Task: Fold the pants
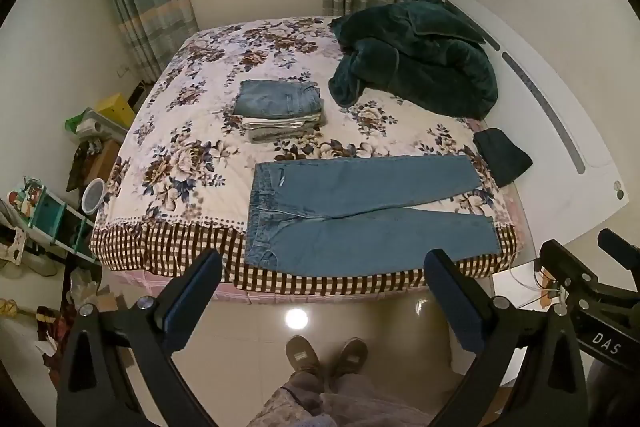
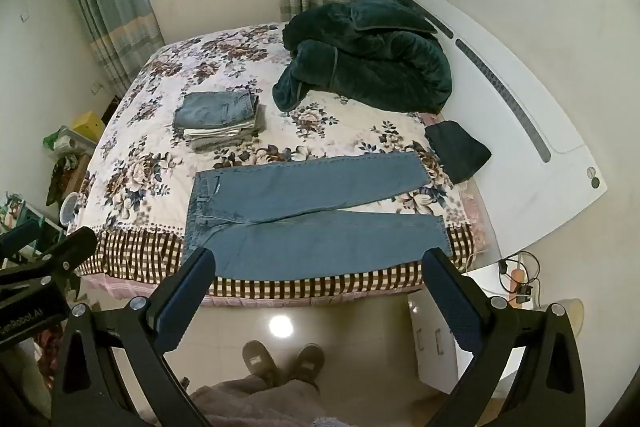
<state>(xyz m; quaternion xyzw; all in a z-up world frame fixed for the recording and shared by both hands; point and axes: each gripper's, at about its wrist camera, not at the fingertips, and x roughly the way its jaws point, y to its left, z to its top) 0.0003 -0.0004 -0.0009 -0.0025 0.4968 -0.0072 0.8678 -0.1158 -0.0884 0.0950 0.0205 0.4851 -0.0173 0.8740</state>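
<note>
denim first: the pair of light blue jeans (image 1: 360, 215) lies spread flat along the near edge of the floral-quilted bed (image 1: 192, 131), ahead of and below both grippers, waistband toward our left gripper's side, hems toward our right gripper's side, the two legs splayed in a narrow v.

our left gripper (image 1: 324, 291) hangs above the tiled floor with its jaws spread wide and nothing between them; our right gripper (image 2: 320, 291) is the same, wide apart and empty.

we judge the fold is not yet begun. to do it well we would bring one leg over the other: left gripper takes the near waistband corner, right gripper the near hem, and both lift together so the cloth stays taut and lands edge on edge.

edges matter here. the near leg lies right at the bed's brown checked border, so a careless pull could slide it off toward the floor. beyond the jeans there is bare quilt before the stack of folded clothes (image 1: 280, 107); the dark green plush blanket (image 1: 416, 63) sits far ahead on the right, and a small dark folded cloth (image 1: 502, 155) lies just past the far hem.
</note>
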